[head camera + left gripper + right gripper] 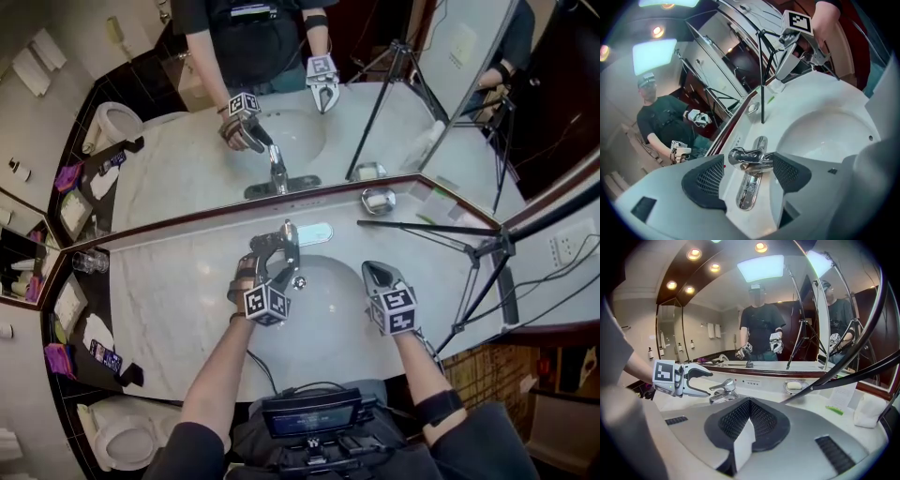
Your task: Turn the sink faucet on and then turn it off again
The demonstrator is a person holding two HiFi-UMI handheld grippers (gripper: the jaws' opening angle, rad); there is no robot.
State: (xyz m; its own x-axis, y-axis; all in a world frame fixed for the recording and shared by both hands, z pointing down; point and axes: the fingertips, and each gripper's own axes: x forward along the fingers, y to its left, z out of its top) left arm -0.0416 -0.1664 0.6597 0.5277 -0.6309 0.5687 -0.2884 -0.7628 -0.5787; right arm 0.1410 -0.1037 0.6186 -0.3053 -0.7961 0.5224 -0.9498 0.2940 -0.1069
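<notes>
The chrome faucet point(292, 242) stands at the back rim of the white sink basin point(333, 305). My left gripper point(284, 255) is open, with its jaws on either side of the faucet's lever point(746, 156). The dark pads point(707, 182) flank the lever and do not press on it. No water stream shows. My right gripper point(374, 274) hovers over the right side of the basin, shut and empty. In the right gripper view its pads point(740, 420) meet, and beyond them are the faucet point(723, 391) and the left gripper point(708, 383).
A large mirror point(309, 141) runs behind the marble counter point(178, 300). Black tripod legs point(473, 251) cross the counter at the right, and one stands just behind the faucet point(762, 79). A soap dish point(379, 200) sits at the back. A glass point(89, 262) stands far left, a toilet point(122, 441) below.
</notes>
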